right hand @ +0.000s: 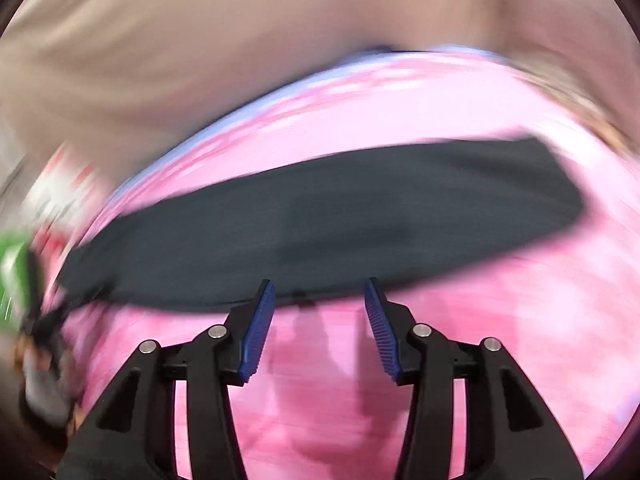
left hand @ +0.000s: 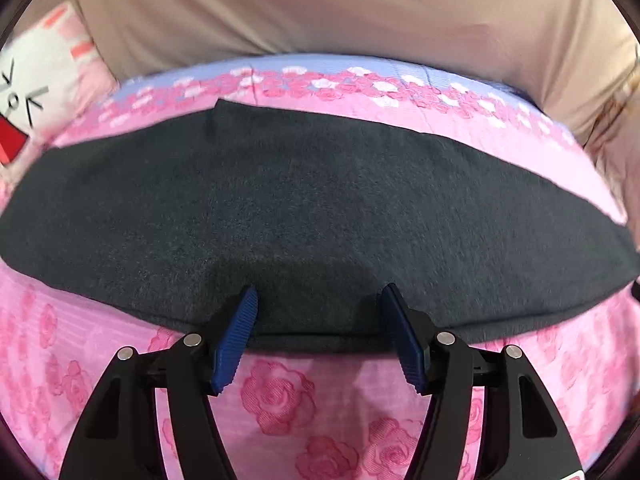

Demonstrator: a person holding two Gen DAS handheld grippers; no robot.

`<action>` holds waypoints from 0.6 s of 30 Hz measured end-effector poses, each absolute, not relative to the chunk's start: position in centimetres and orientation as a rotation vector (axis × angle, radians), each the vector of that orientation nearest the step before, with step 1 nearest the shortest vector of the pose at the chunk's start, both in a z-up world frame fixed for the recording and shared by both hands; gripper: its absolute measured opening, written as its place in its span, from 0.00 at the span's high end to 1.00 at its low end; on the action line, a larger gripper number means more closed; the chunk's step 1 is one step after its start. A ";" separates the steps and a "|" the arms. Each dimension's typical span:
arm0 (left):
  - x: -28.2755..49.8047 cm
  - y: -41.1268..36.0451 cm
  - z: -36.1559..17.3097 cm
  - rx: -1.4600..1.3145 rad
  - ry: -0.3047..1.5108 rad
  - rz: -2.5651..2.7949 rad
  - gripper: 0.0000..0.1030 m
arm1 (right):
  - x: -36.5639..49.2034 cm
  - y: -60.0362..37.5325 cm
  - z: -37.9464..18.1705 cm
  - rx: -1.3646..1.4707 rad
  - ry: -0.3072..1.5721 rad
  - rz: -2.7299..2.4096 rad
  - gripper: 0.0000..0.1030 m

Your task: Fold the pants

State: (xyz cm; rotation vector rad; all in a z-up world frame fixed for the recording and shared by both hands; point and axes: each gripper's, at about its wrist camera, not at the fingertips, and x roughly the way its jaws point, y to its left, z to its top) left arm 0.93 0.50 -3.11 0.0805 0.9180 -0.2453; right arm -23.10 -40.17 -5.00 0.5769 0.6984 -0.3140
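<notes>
1. the pants (left hand: 312, 216) are lying flat as a long dark charcoal band, folded lengthwise, running left to right across the pink rose-print bedsheet (left hand: 280, 396); the far edge is showing a small step where one layer is ending short of the other.
2. in the right wrist view the pants (right hand: 328, 220) are appearing as the same dark strip, smeared by motion blur; fine detail cannot be read there.
3. the left gripper (left hand: 318, 300) is hanging over the near hem of the pants, jaws spread, both blue pads standing apart with the cloth edge lying between them; the pads are not pressing on it.
4. the right gripper (right hand: 320, 292) is standing spread as well, tips just at the near edge of the strip, bare sheet showing between the jaws; nothing is being pinched.
5. the cloth is looking matte and slightly fuzzy, like fleece or knit; the sheet is looking thin and woven, with a lilac border of small flowers along its far side.
6. gripper fingers are black rigid plastic with round metal pins; the pads are ribbed blue.
7. a white plush pillow (left hand: 36, 92) with a drawn face is sitting at the far left, and a beige fabric backdrop (left hand: 340, 8) is rising behind the bed.
</notes>
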 end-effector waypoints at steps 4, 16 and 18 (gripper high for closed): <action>0.2 0.2 -3.0 0.028 0.908 -0.228 0.30 | -25.9 -46.3 -5.8 0.702 0.647 -0.459 0.55; -0.1 0.1 -2.9 0.000 0.877 -0.177 0.25 | -22.6 -50.6 -4.1 0.563 0.620 -0.532 0.91; 0.0 -0.1 -3.0 0.008 0.881 -0.178 0.23 | -22.2 -51.6 -6.2 0.610 0.716 -0.548 0.87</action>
